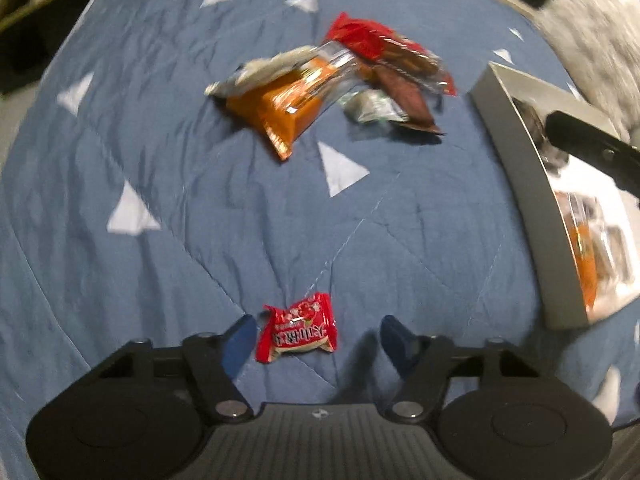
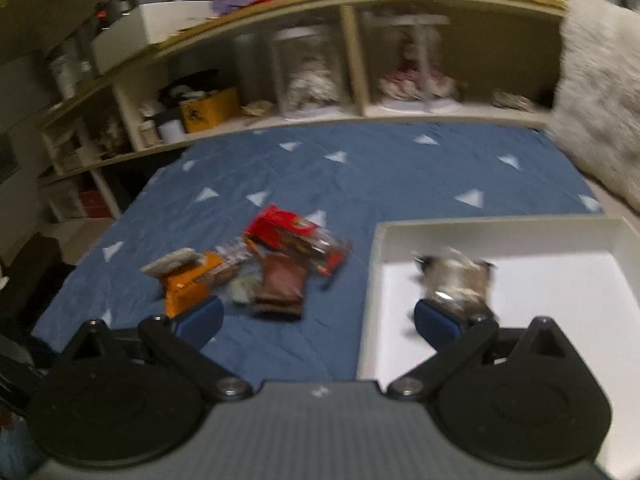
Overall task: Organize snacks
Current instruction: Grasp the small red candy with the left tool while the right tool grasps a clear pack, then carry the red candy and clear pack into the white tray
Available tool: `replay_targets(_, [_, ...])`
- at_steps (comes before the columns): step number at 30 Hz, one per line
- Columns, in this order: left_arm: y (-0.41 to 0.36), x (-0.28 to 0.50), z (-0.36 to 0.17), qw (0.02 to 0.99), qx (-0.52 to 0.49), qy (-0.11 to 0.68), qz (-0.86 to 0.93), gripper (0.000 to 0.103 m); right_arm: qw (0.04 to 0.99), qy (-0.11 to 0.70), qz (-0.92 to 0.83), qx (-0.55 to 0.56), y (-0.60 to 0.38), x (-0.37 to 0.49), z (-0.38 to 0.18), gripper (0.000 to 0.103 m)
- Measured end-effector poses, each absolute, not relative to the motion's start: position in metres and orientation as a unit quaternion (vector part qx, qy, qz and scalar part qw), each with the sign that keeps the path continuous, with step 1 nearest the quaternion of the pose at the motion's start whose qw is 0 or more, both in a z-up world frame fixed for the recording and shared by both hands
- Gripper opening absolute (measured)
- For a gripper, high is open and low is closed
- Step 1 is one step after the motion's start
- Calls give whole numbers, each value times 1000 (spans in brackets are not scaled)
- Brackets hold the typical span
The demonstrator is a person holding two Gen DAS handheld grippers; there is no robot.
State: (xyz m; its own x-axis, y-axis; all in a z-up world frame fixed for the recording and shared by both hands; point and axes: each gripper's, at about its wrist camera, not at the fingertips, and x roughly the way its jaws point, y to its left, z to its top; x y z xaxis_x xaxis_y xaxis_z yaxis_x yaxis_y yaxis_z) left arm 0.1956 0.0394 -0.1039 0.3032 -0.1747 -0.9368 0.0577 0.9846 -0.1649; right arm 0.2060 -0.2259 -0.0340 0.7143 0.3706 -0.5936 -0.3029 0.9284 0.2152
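Note:
A small red candy packet (image 1: 298, 328) lies on the blue quilt between the fingers of my left gripper (image 1: 318, 332). It sits close to the left finger, with a clear gap to the right one, so the jaws are open around it. A pile of snack packets (image 1: 320, 92), orange, red, brown and green, lies farther out on the quilt and also shows in the right wrist view (image 2: 256, 268). My right gripper (image 2: 318, 320) is wide open and holds nothing. Its right fingertip is over the white box (image 2: 480, 228), just short of a dark crinkly packet (image 2: 456, 276) lying inside.
The white box (image 1: 516, 152) stands at the quilt's right side with an orange packet (image 1: 584, 256) in it. A wooden headboard shelf (image 2: 352, 60) with filled cubbies runs along the far edge. A fluffy white blanket (image 2: 592, 100) lies at the far right.

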Motion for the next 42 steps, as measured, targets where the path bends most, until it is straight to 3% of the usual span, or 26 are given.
replay_targets(2, [42,196,-105,806,-64,585,-62,61,919,333,200,57,-216,215,-36,98])
replay_targets(7, [49,193,-107,809,-88,580,-41,44,896,362,246,71,-190,239,-49,73])
replay_targets(10, [52,189,-106,810,-100,577,-36,43,884,380,264,68,-176,252,-58,64])
replay_targets(15, [51,190,-105,815,-110,569,-34,41,881,384,271,48,-156,267,-73,58])
replay_targets(19, [56,189,-98,829,-136,541,-30,39,871,402,276,56,-148,280,-87,45])
replay_targets(24, [54,192,-97,833,-140,535,-38,39,862,414,284,65,-143,287,-90,44])
replay_targets(31, [56,193,-94,836,-149,526,-37,39,866,416,274,34,-134,285,-91,23])
replay_targets(42, [65,191,-78,854,-167,492,-25,39,864,414,287,26,-146,260,-70,21])
